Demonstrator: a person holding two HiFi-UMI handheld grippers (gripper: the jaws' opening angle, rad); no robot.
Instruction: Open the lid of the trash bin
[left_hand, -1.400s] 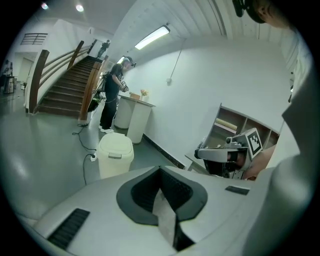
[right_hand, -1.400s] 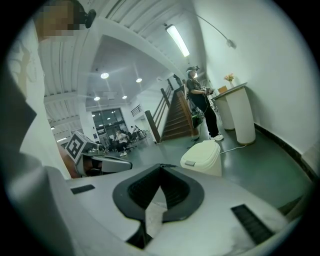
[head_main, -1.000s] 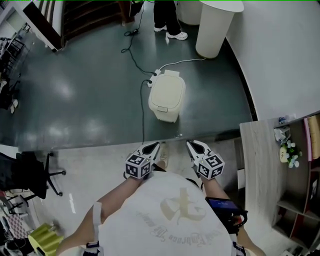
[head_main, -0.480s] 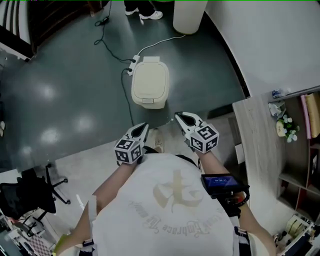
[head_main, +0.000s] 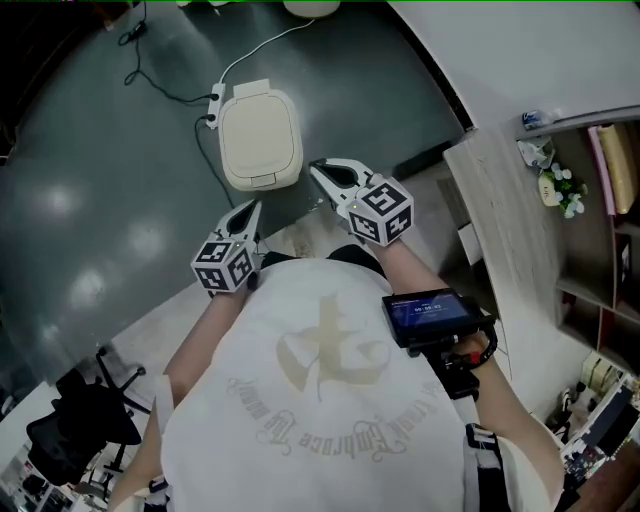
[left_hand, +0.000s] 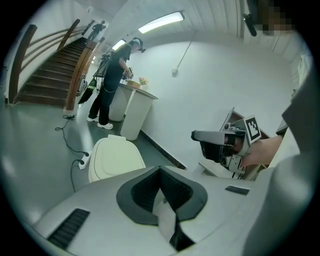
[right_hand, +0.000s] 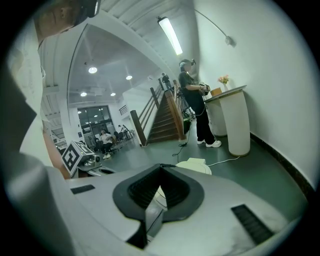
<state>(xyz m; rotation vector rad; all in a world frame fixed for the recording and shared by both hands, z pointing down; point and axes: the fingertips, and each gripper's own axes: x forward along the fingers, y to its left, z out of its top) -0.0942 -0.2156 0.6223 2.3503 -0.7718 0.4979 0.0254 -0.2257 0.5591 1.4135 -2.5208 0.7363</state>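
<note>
A cream trash bin (head_main: 260, 135) stands on the dark green floor with its lid down. It also shows in the left gripper view (left_hand: 116, 157) and, partly hidden behind the jaws, as the same bin (right_hand: 199, 165) in the right gripper view. My left gripper (head_main: 253, 208) is held in the air just short of the bin's near edge, jaws together and empty. My right gripper (head_main: 320, 171) hovers by the bin's near right corner, also shut on nothing. Neither touches the bin.
A power strip with cables (head_main: 214, 100) lies by the bin's far left corner. A wooden shelf unit (head_main: 500, 200) stands to the right, an office chair (head_main: 85, 425) at lower left. A person (left_hand: 112, 85) stands at a white pedestal beyond the bin, beside stairs (left_hand: 50, 75).
I have stepped closer: the bin now lies nearer and further left in the head view. Both grippers have come up to its near edge. The lid stays down.
</note>
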